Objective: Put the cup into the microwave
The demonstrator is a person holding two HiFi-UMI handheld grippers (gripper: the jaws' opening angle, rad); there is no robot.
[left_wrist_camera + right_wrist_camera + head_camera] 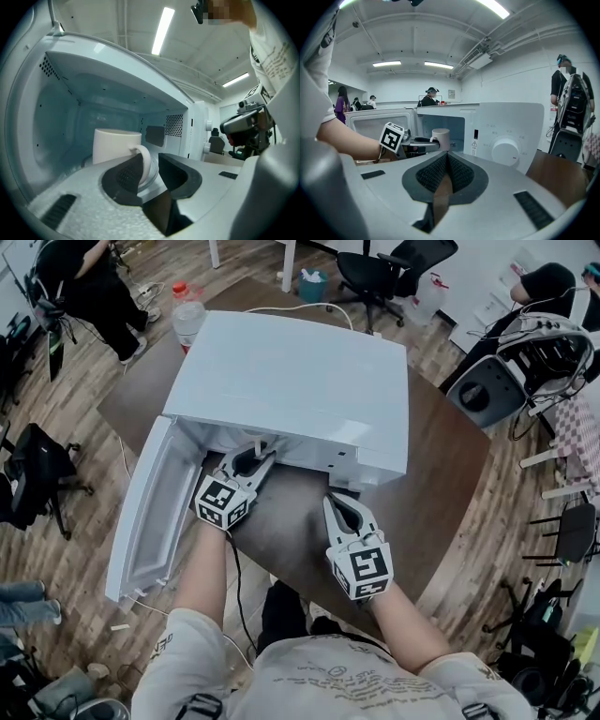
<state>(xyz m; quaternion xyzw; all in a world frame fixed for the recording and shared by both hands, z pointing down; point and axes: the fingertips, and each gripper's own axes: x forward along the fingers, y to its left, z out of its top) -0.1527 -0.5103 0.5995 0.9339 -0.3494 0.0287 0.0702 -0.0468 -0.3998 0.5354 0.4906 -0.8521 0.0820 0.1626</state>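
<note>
A white cup (pixel 115 145) stands upright inside the open white microwave (pixel 300 381), its handle (pixel 146 158) toward me. My left gripper (pixel 150 161) reaches into the cavity with its jaws open. The handle lies between them, next to the left pad, while the right pad stands apart from it. In the right gripper view the cup (pixel 440 138) shows in the cavity at the tips of the left gripper (pixel 419 139). My right gripper (pixel 446 157) is shut on nothing, hovering over the table in front of the control panel (pixel 506 136). From the head view the left gripper (pixel 251 457) enters the opening and the right gripper (pixel 339 505) sits below the microwave's front.
The microwave door (pixel 150 512) hangs open to the left. The microwave stands on a brown table (pixel 450 474). A bottle (pixel 187 315) stands behind it. Office chairs (pixel 394 268), bags and people surround the table on a wooden floor.
</note>
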